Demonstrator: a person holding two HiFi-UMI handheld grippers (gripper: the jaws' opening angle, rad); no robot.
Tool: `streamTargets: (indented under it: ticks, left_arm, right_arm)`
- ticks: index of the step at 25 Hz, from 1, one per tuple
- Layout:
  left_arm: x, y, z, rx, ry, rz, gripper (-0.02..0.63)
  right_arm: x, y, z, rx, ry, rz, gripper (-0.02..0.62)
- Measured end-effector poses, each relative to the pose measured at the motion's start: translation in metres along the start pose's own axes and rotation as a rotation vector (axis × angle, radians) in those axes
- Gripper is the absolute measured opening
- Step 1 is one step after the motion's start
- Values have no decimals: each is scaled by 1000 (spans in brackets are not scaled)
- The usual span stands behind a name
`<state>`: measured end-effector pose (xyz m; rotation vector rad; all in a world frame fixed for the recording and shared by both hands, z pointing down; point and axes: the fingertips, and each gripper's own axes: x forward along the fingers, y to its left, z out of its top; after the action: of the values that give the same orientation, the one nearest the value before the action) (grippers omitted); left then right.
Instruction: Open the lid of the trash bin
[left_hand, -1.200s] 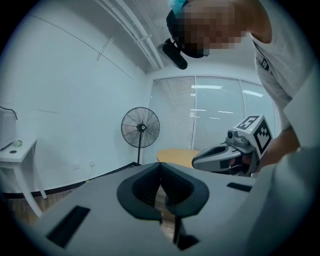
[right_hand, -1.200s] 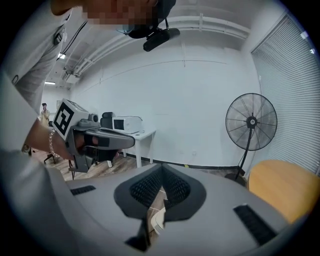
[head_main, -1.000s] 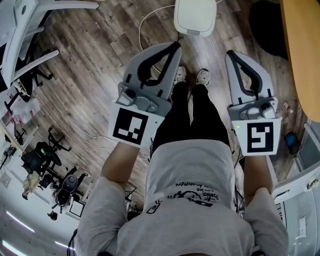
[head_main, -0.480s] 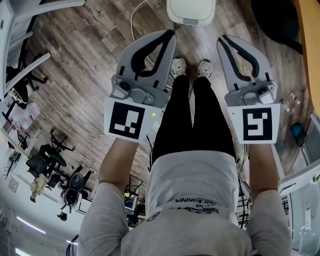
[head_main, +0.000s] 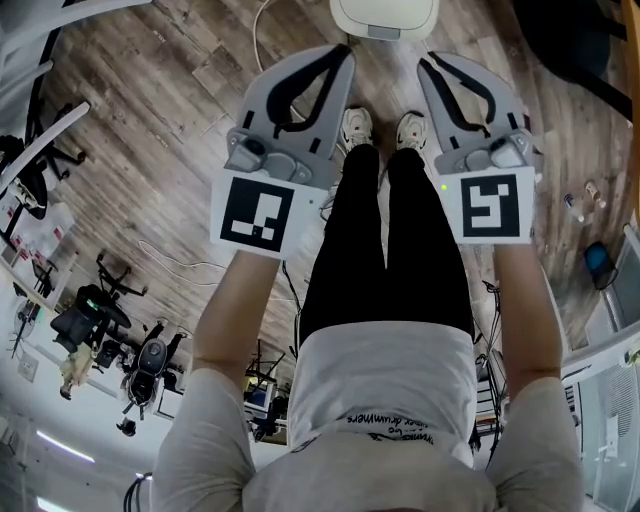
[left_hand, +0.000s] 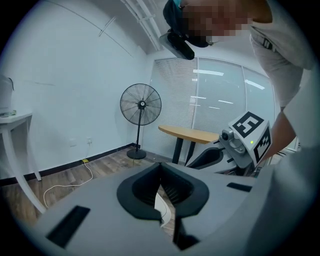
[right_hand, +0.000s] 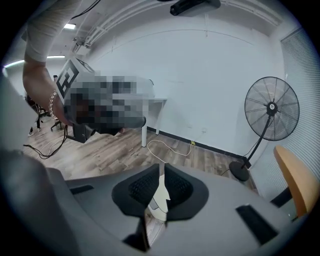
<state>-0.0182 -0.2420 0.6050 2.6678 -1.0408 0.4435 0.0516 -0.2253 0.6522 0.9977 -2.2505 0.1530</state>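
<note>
The white trash bin (head_main: 385, 15) sits on the floor (head_main: 180, 120) just beyond your shoes (head_main: 358, 125), lid down, long side crosswise, front edge facing you. Both grippers point toward it: left gripper (head_main: 348, 55) jaws clenched, empty; right gripper (head_main: 424, 60) jaws opening, nothing between them.

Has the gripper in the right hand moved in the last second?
Yes. In the head view the right gripper has drawn in toward the shoes and the white bin; its jaws are opening, with nothing between them.

Smooth white plastic trash bin (head_main: 385, 18); matt wood-grain plank floor (head_main: 150, 120); cloth shirt (head_main: 385, 390)
</note>
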Motion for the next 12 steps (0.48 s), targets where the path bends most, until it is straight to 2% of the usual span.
streamTargets:
  ticks: [6, 12]
  left_arm:
    - [16, 6, -34, -27, 27, 6, 15]
    - [28, 9, -63, -15, 55, 0, 15]
  right_arm:
    - [35, 11, -36, -59, 59, 47, 44]
    - [68, 23, -63, -114, 102, 83, 51]
